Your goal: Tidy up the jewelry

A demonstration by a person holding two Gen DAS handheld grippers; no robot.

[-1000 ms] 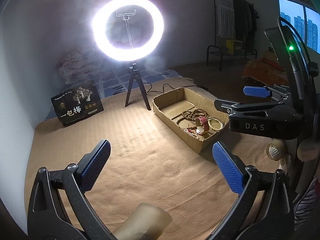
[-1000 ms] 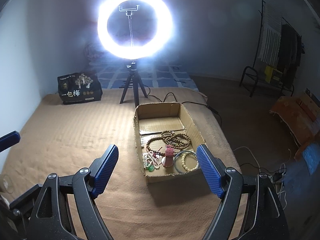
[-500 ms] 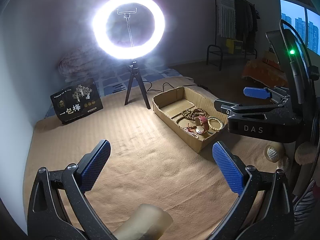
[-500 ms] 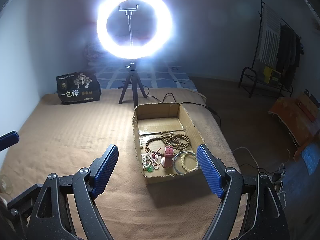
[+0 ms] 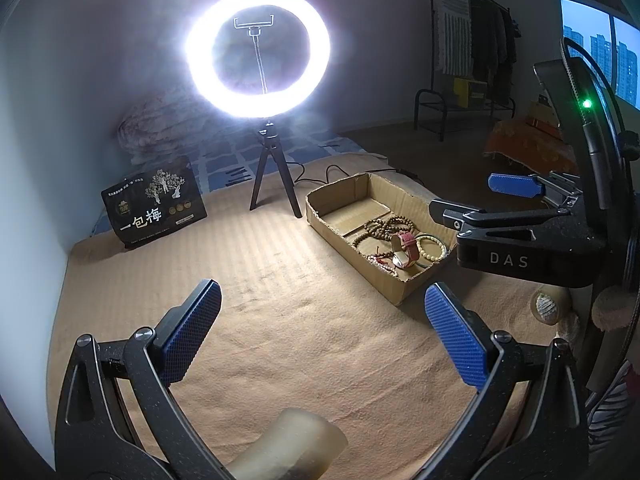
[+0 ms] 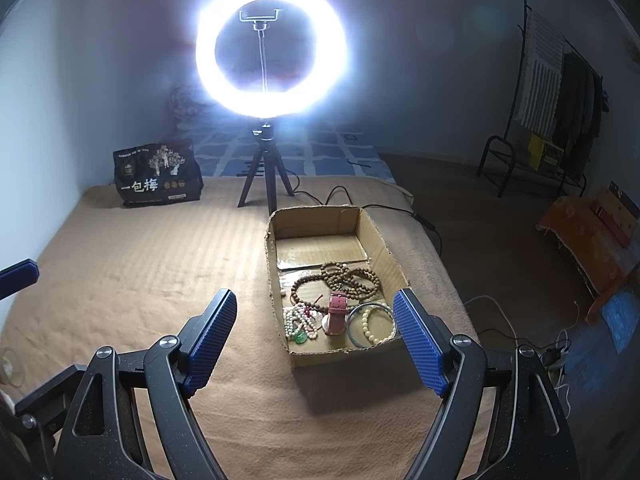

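A shallow cardboard box (image 6: 386, 256) lies on the tan blanket and also shows in the left wrist view (image 5: 332, 216). In it lie brown bead strings (image 6: 340, 278), a red-strapped watch (image 6: 336, 312), a pale bead bracelet (image 6: 376, 326), a thin bangle (image 6: 352, 330) and white beads with a green pendant (image 6: 298, 326). My right gripper (image 6: 316, 334) is open and empty, held above the box's near end. My left gripper (image 5: 320, 332) is open and empty over bare blanket, left of the box.
A lit ring light on a small tripod (image 6: 262, 176) stands behind the box. A black printed bag (image 6: 156, 180) stands at the back left. Cables (image 6: 400, 216) trail off the bed's right edge. A pale object (image 5: 292, 448) sits under my left gripper.
Both views have shifted only slightly. Both grippers stay open and empty, and the jewelry has not moved.
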